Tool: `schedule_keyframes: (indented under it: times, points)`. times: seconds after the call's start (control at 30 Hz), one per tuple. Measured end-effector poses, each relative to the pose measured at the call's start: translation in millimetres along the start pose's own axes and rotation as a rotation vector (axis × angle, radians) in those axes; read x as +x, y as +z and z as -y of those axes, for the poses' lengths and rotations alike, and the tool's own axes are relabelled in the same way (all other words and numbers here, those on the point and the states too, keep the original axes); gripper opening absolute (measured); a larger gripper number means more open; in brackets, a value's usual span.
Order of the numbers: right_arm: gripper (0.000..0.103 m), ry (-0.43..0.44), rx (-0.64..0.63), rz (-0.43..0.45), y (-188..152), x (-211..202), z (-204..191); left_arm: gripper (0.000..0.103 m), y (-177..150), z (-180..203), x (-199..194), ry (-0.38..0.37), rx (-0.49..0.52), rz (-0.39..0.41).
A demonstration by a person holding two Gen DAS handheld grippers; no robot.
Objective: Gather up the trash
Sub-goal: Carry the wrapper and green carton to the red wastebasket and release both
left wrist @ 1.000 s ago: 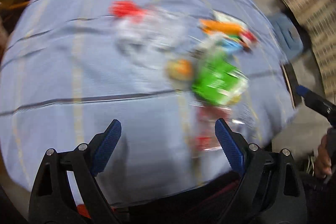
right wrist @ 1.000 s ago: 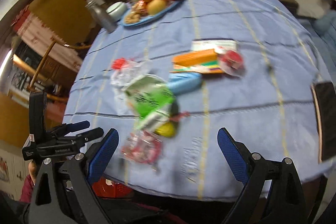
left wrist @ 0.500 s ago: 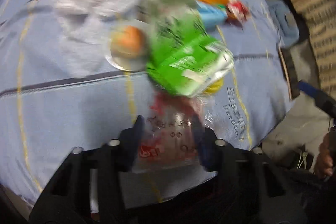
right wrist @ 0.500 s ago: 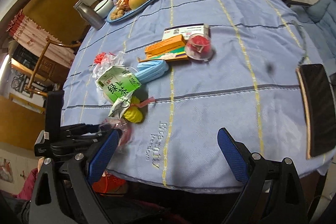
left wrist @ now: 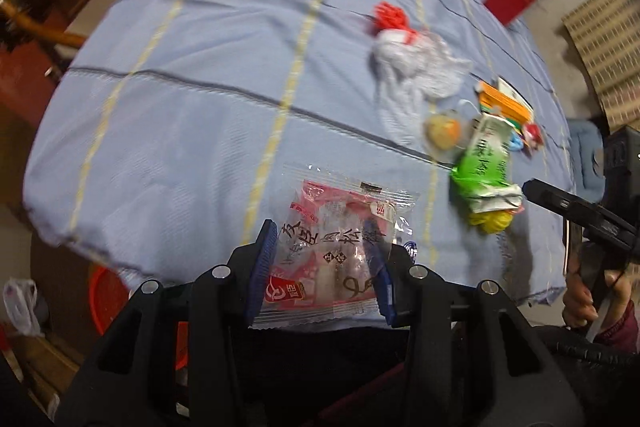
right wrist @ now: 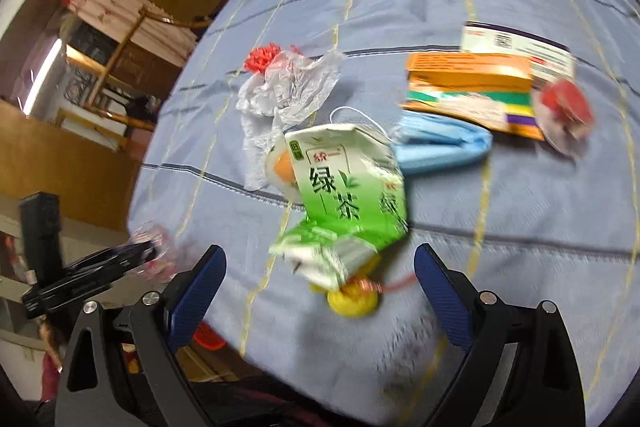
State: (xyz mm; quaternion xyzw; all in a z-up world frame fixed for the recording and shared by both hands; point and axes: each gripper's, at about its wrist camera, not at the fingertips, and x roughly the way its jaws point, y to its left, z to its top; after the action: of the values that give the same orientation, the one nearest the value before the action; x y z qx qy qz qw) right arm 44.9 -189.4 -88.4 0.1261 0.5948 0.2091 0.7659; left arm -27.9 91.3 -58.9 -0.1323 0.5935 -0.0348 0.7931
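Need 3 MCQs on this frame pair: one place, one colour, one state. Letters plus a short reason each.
1. Where does the green carton lie?
A. on the fruit plate
B. between the right claw's open fingers, on the cloth
C. on the floor

2. What colour is the bin under the table edge?
A. red
B. white
C. green

3. What is the left claw doing?
A. open over bare cloth
B. shut on nothing
C. shut on the snack wrapper

Key: 1 B, the carton sits ahead between the spread blue pads. 2 A, a red rim shows below the cloth. 3 C, both pads press the wrapper's sides.
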Motion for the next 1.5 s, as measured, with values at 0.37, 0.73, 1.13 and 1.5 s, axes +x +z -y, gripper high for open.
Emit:
schedule_keyframes:
  times: [0.37, 0.73, 1.13, 1.5]
  points:
    - [0.092, -0.015, 0.067, 0.003, 14.2, 37.6, 13.7, 0.045, -3.5, -34.9, -24.1, 0.041, -0.076, 0.047]
    - [0.01, 0.052, -0.022, 0.185, 12.5, -10.5, -6.6, 0.046, 6.2, -26.8, -19.4, 0.026, -0.046, 0.041]
    - [0.01, 0.096, -0.151, 0.213, 14.5, -45.1, -51.8, 0.046, -2.9, -46.3, -27.5, 0.008, -0.104, 0.073]
    - [0.01, 0.163, -0.338, 0.06, 14.5, 2.1, -135.4, 0.046, -88.2, -159.7, -51.8, 0.106, -0.446, 0.085]
